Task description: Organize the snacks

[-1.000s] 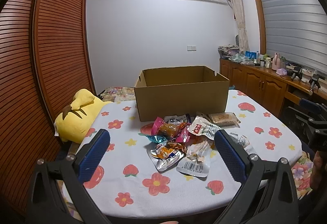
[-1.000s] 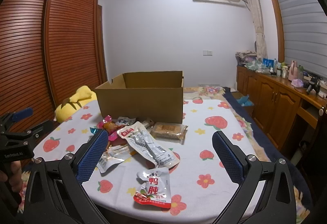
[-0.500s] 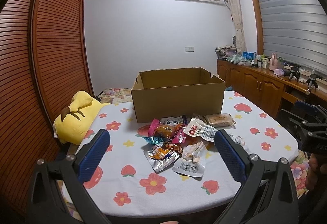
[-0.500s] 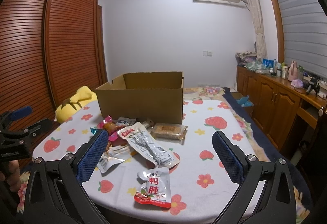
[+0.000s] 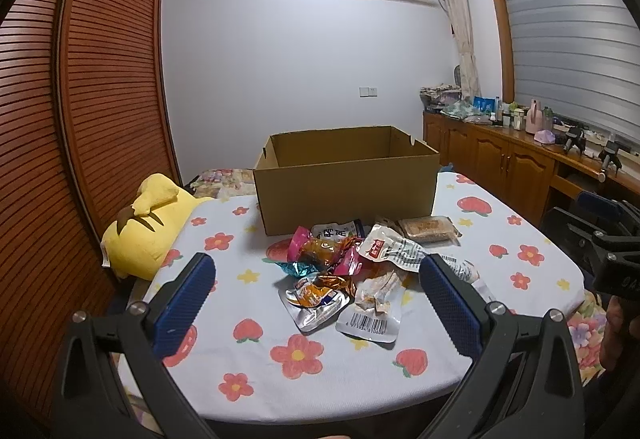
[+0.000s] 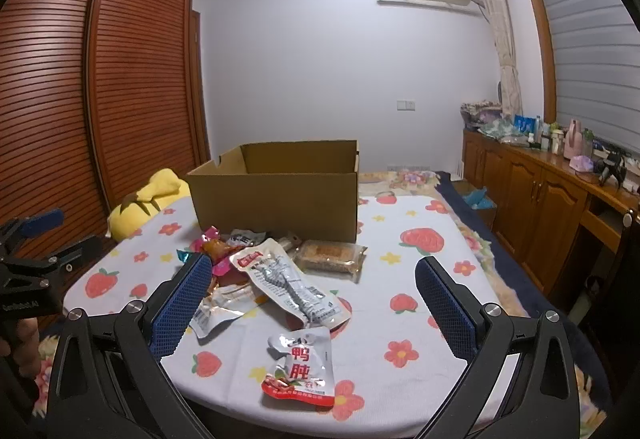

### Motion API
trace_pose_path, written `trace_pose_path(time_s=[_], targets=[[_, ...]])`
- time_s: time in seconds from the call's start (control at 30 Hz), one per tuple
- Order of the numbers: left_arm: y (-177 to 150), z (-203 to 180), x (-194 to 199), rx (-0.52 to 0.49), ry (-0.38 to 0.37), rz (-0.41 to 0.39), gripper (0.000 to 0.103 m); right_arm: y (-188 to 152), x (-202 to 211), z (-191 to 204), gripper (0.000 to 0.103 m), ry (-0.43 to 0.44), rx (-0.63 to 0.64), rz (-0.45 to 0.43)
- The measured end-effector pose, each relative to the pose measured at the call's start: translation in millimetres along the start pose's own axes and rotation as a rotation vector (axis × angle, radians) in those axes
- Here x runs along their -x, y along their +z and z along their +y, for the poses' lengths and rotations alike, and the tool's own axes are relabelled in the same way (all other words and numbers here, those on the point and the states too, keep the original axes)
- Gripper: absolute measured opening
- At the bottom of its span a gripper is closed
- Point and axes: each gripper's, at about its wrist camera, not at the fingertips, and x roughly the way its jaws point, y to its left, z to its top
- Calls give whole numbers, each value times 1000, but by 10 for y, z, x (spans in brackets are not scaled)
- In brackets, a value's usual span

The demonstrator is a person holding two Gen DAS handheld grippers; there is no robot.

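The snack packets lie in a loose heap on the flower-print surface, just in front of the open cardboard box, whose near wall stands right behind the pile. One red-and-white pouch lies apart from the heap, nearest the table edge, its long axis running roughly toward and away from the right gripper. In the right wrist view this pouch sits low and centred between the two spread jaws, slightly ahead of them, so the right gripper looks the nearer one to it. A long silver packet lies diagonally just beyond it, and a clear-wrapped brown cake bar lies near the box corner.

From the left gripper, the barcode packet and a silver-orange pouch lie between its jaws, which are also spread wide and hold nothing. Both grippers hover off the near edge, short of any packet. Likely the first pick goes to the right side, with the box straight beyond.
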Motion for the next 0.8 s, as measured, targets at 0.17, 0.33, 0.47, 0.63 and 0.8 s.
trace_pose_path(time_s=[0.17, 0.33, 0.47, 0.63, 0.8], targets=[[-52, 19, -109, 3, -2, 27, 103, -20, -2, -14, 103, 1, -2, 7], [-159, 17, -317, 5, -13, 74, 103, -96, -70, -50, 103, 20, -7, 29], [-227, -25, -454, -6, -35, 101, 103, -167, -178, -87, 103, 25, 0, 61], [-295, -75, -629, -37, -73, 146, 103, -255, -303, -148, 103, 49, 7, 99], [-333, -81, -820, -42, -118, 203, 102, -335, -431, -164, 102, 76, 12, 154]])
